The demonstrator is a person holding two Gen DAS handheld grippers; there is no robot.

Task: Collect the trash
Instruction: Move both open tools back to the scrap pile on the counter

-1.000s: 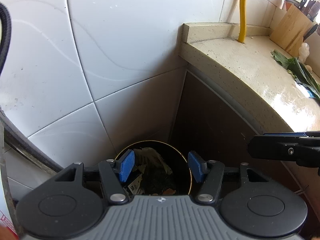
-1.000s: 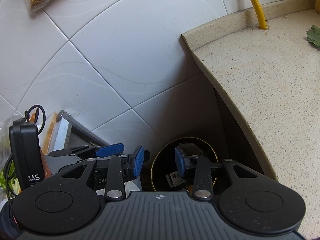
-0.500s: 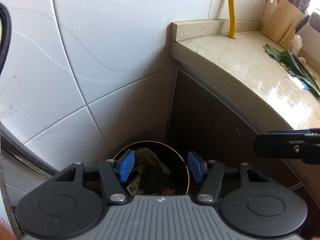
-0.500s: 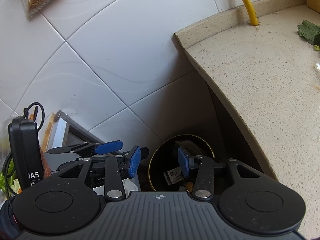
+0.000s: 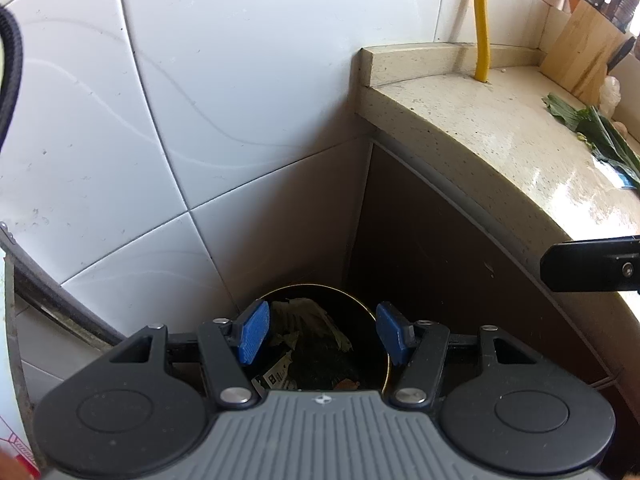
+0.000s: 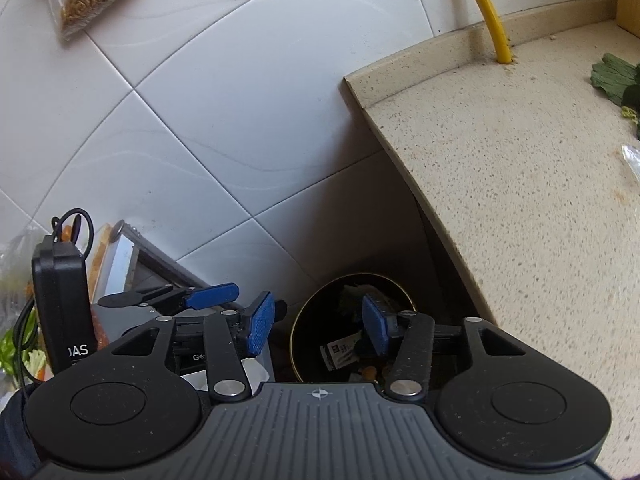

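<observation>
In the corner below the counter (image 6: 520, 208) end, the trash bin (image 5: 362, 308) sits on the floor against the tiled wall, already holding leaf scraps & a printed wrapper (image 6: 340, 351). Both tools hover above its mouth: the left tool (image 5: 320, 332) has its jaws apart w/ nothing between, and the right tool (image 6: 320, 322) has just been opening, also empty (so its drop looks done). Next, I'd lift clear of the rim, then swing to the green leaves (image 5: 600, 136) on the counter and pinch low at the stems.
</observation>
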